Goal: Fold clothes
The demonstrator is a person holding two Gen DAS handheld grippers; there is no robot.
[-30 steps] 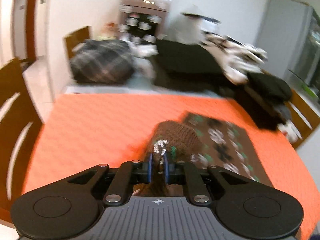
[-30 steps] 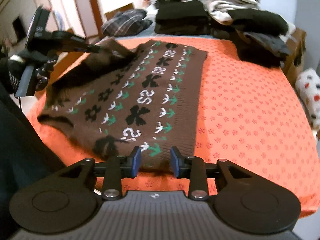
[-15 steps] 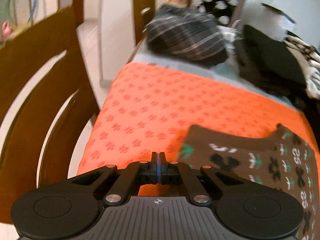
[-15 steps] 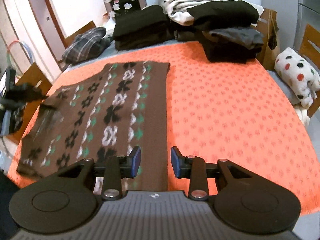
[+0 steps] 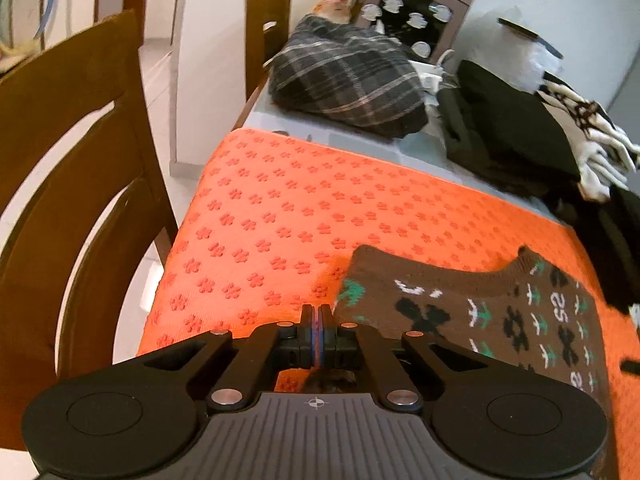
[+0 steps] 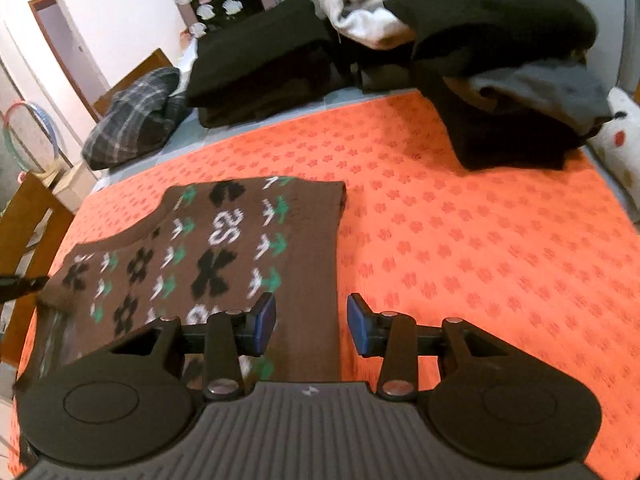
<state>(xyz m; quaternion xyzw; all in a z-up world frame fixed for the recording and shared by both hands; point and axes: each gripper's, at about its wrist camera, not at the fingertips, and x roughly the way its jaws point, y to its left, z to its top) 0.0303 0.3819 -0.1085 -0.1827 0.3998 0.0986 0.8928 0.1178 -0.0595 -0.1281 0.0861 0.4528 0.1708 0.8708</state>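
Brown sweater (image 6: pixel 224 248) lengthwise away from spread right tongs (image 6: pixel 311 324); left tongs (image 5: pixel 316 330) pressed together.

— What are the tools made of?

— The left gripper (image 5: pixel 316 316) and right gripper (image 6: pixel 311 320) match — matte black linkage arms with silver screws, round discs either side, blue pads on the fingertips (image 6: pixel 265 322).

— Any markings?

— A ribbed grey housing with a small white emblem.
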